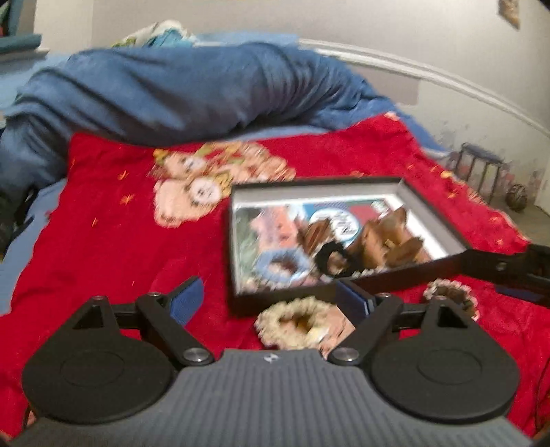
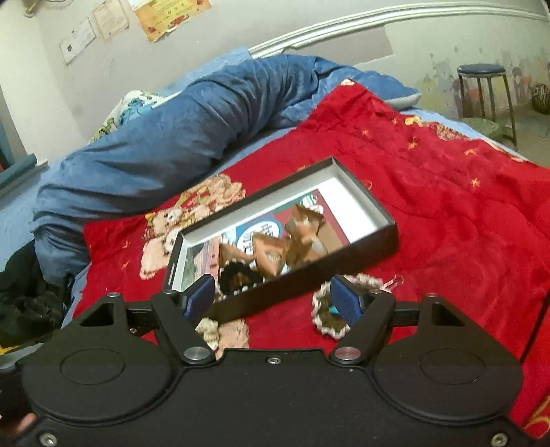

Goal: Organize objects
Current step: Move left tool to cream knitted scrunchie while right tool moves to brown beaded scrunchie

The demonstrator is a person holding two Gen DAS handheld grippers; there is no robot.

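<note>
I see a bed (image 2: 464, 213) under a red blanket (image 2: 447, 192), a rumpled blue duvet (image 2: 192, 137) heaped along its far edge. Behind it the pale wall (image 2: 275, 17) carries a white moulding (image 2: 378, 17) and pinned papers (image 2: 165, 15). A dark stool (image 2: 484, 89) stands on the floor beyond the bed's far right corner.

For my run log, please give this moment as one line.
left gripper: open, empty | right gripper: open, empty | box: holds scrunchies, clips | two scrunchies: outside, on red blanket
</note>
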